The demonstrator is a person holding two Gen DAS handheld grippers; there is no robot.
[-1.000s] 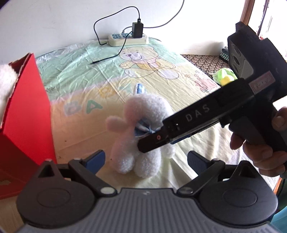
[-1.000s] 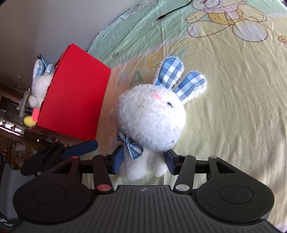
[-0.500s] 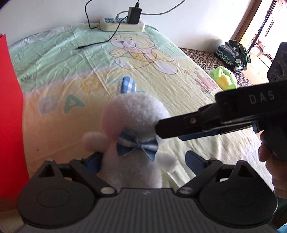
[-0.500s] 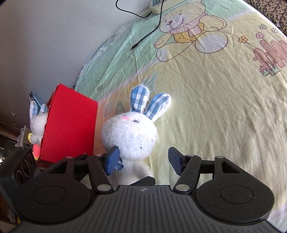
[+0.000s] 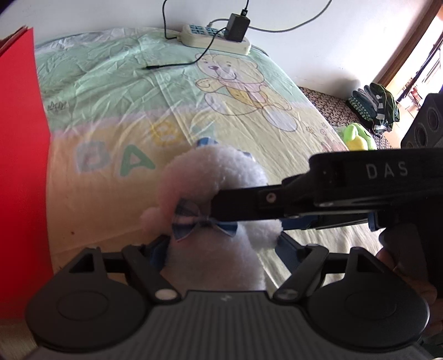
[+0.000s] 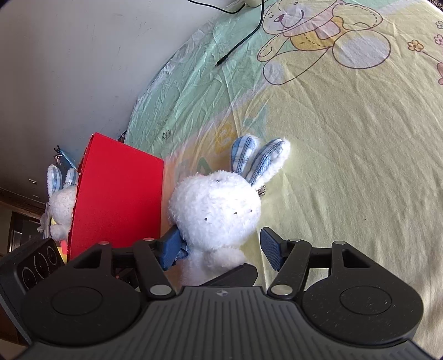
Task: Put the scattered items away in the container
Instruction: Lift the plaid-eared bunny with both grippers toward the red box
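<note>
— On the bear-print sheet [image 6: 346,155], what stands between the two tools?

— A white plush rabbit [image 6: 216,210] with blue checked ears, upright, just beside the red box [image 6: 119,199]. A blue checked bow tie [image 5: 191,218] sits at its neck.

— How are the left gripper [image 5: 221,249] fingers set?

— Apart, one blue pad on each side of the rabbit's lower body. The left pad [image 5: 159,250] lies against the fur; whether the right one touches, I cannot tell.

— And the right gripper [image 6: 220,245]?

— Also spread, around the rabbit's neck from the other side. Its left pad [image 6: 170,246] presses at the bow; the right pad [image 6: 270,247] stands clear of the fur. In the left wrist view its black finger crosses in front of the bow tie, and a hand [image 5: 401,265] grips the handle.

— Anything in the box?

— A second white rabbit [image 6: 62,202] with checked ears pokes out at its far side.

— What else is on the bed?

— A power strip [image 5: 216,38] at the wall end, with a black charger [image 5: 236,23] plugged in and its cable [image 5: 180,65] trailing onto the sheet.
</note>
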